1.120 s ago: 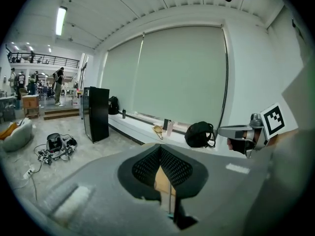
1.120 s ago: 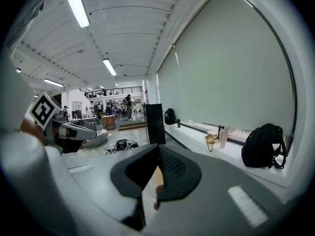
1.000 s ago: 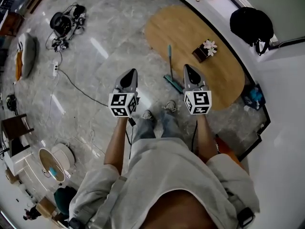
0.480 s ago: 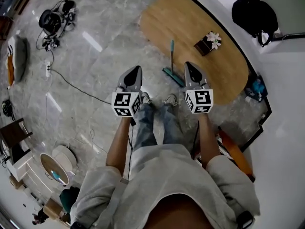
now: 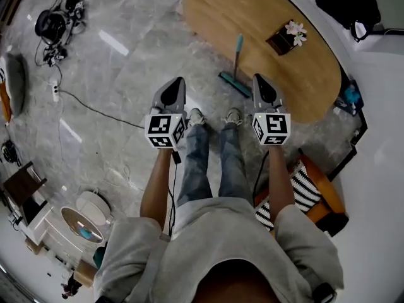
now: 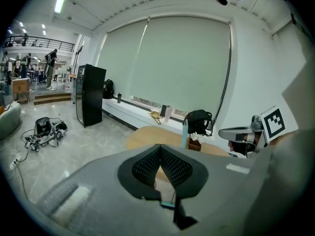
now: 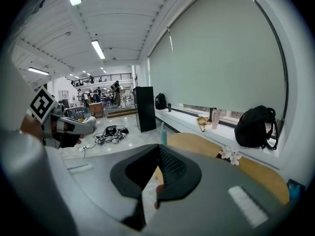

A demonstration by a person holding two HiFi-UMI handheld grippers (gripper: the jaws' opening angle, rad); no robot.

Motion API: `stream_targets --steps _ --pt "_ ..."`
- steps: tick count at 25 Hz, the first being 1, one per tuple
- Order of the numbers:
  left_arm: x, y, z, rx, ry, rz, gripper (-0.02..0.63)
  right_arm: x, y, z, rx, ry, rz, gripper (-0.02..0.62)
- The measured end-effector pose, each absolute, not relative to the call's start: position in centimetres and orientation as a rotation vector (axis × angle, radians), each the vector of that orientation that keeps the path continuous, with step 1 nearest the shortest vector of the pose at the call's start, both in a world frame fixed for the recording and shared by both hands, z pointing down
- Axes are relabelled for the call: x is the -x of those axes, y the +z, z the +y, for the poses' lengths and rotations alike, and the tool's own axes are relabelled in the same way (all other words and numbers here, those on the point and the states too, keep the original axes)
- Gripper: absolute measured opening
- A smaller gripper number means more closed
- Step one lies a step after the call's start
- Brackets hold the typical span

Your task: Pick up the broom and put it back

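Note:
The broom leans against the near edge of the oval wooden table (image 5: 278,43); its teal handle (image 5: 238,50) rises from a teal head (image 5: 235,84) on the floor. My left gripper (image 5: 173,87) hangs left of the broom head, shut and empty. My right gripper (image 5: 260,84) hangs just right of the head, also shut on nothing. Neither touches the broom. In the left gripper view the handle (image 6: 184,133) stands past the closed tips (image 6: 160,147). In the right gripper view the handle (image 7: 163,132) shows above the closed tips (image 7: 158,147).
A small box of flowers (image 5: 288,35) sits on the table, and a black backpack (image 5: 347,2) lies beyond it. A cable (image 5: 95,109) and a tangle of gear (image 5: 53,23) lie on the marble floor at left. A striped cushion on an orange seat (image 5: 303,194) is at right.
Both grippers have sunk lower and come nearer the broom and table as the person stepped forward. Both stayed shut.

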State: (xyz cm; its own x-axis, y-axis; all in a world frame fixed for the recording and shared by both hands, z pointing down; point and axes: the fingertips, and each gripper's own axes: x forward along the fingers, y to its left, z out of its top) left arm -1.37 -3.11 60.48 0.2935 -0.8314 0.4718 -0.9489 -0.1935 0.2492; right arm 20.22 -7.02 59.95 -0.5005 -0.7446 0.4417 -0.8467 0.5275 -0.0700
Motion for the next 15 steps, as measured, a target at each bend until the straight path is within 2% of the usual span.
stream_targets --steps 15 --pt "2.5 67.8 -0.5 -2.011 0.319 -1.603 0.002 -20.5 68.3 -3.5 -1.274 0.462 -2.360 0.002"
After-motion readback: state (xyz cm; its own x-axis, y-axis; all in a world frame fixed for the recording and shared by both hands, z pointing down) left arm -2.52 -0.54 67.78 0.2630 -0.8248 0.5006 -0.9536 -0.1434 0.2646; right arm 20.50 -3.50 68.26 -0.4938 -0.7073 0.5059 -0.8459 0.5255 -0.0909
